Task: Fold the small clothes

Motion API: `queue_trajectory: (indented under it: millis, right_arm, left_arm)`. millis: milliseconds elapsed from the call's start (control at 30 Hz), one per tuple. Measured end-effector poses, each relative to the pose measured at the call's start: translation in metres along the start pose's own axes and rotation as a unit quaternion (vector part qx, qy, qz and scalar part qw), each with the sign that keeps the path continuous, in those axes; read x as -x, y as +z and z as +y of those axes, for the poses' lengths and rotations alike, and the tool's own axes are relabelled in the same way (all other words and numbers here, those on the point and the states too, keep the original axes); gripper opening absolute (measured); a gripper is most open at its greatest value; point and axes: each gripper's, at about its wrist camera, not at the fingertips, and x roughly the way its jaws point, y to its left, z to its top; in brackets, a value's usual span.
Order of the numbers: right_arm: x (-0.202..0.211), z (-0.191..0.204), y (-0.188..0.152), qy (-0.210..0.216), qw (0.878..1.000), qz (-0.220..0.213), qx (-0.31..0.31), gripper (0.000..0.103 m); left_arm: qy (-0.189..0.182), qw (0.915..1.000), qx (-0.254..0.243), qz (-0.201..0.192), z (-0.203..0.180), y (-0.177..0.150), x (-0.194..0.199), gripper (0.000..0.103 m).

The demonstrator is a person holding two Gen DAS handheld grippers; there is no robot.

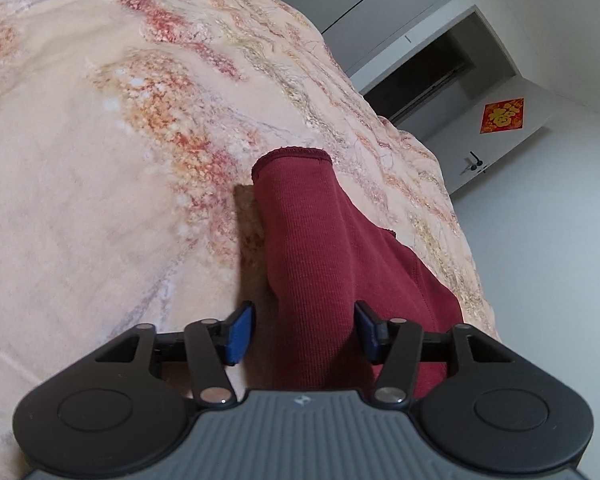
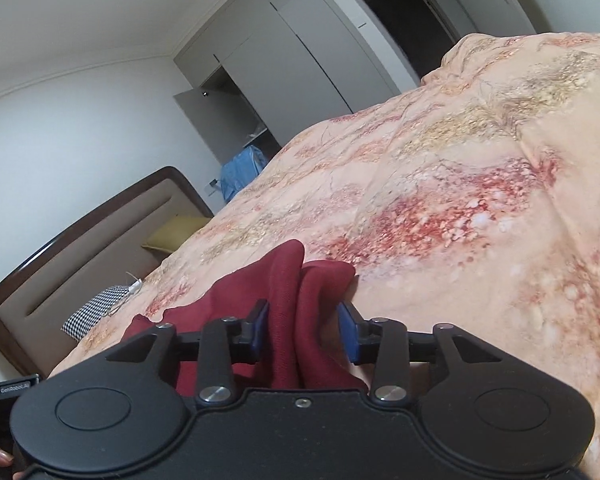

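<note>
A dark red garment (image 1: 320, 248) of ribbed knit cloth lies on a bed, on a soft bedspread (image 1: 100, 160) in peach colour with a red, orange and yellow flower print. In the left wrist view the garment is a long folded strip from the bottom centre of the frame up to the middle, and it ends in a hemmed edge. The left gripper (image 1: 303, 332) stands around this strip with its blue-padded fingers (image 1: 240, 334) well apart; the left pad is clear of the cloth and the right pad is just at the edge of the cloth, so nothing is clamped. Only this view shows, in the upper right of the frame, a grey door (image 1: 512, 136) with a red and gold square paper (image 1: 502, 115) and a dark open doorway beside it. In the right wrist view the same garment is bunched in thick rounded folds at the bottom centre. The right gripper (image 2: 304, 332) has its fingers partly open around these folds; the left pad touches the cloth, the right pad stands free. Only this view shows, at the left of the frame, a padded headboard (image 2: 80, 248) with dark wooden rim, a yellow pillow (image 2: 176, 232), a black-and-white checked cloth (image 2: 96, 312), a grey wardrobe (image 2: 284, 52), and some blue fabric (image 2: 240, 172).
</note>
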Motion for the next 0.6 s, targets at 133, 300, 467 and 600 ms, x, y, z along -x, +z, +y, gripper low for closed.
queue_trajectory:
  millis: [133,300,467,600]
  right_arm:
    - [0.001,0.002,0.001,-0.005,1.0,-0.002,0.007,0.057]
    - [0.013,0.014,0.005,-0.012,0.999,-0.007,0.033,0.069]
    - [0.036,0.034,0.008,-0.007,0.996,-0.022,0.084,0.085]
    - [0.058,0.048,0.014,0.002,0.993,-0.039,0.108,0.095]
  left_arm:
    - [0.013,0.9997,-0.022,-0.007,-0.012,-0.004,0.007,0.084]
    - [0.045,0.9974,-0.052,-0.021,-0.032,-0.007,0.023,0.096]
    - [0.054,0.995,-0.077,-0.034,-0.054,-0.01,0.041,0.102]
    - [0.062,0.9921,-0.098,-0.048,-0.072,-0.015,0.056,0.103]
